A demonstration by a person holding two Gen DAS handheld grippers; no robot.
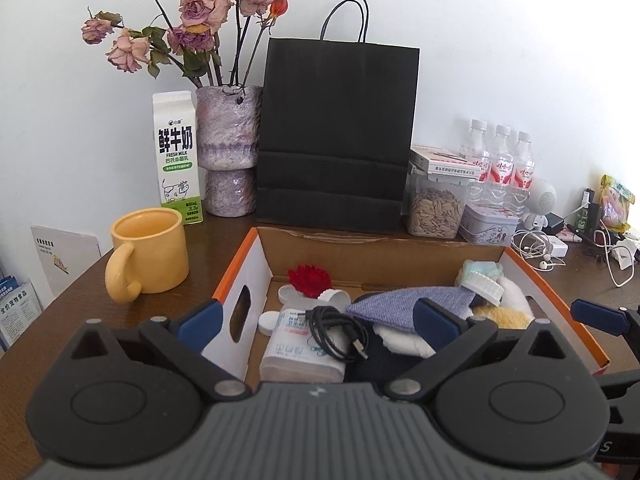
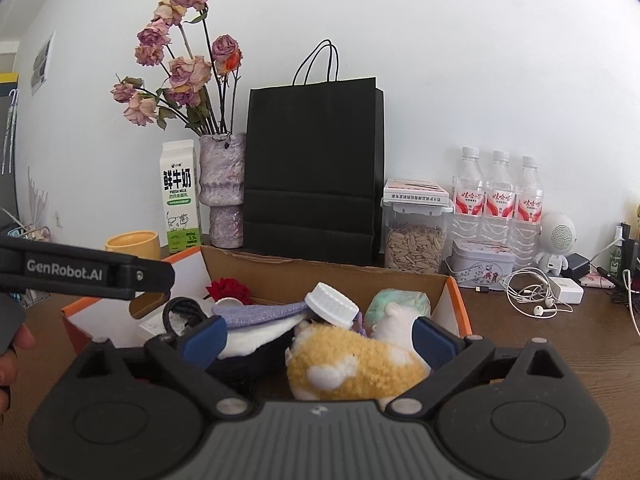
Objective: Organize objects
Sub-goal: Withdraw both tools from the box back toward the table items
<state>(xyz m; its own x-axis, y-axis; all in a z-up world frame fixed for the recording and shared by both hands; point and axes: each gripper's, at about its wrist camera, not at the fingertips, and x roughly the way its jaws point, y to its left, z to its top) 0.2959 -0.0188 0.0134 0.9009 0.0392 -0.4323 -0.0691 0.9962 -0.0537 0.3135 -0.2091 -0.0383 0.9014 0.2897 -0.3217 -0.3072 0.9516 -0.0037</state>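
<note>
I saw a brown table [image 1: 60,300] by a white wall [image 1: 500,40]; the cardboard box [image 1: 380,246] held a plush toy [image 2: 352,364], cable [image 1: 336,330], and tissues [image 1: 296,356]. My left gripper [image 1: 320,322] and right gripper [image 2: 316,338] both gaped wide, empty.

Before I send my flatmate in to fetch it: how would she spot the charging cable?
Find the orange-edged cardboard box in front of the black paper bag. Inside, at its left, the black cable lies coiled on a white packet. It is the box's only cord; the white earphones lie outside.
</note>
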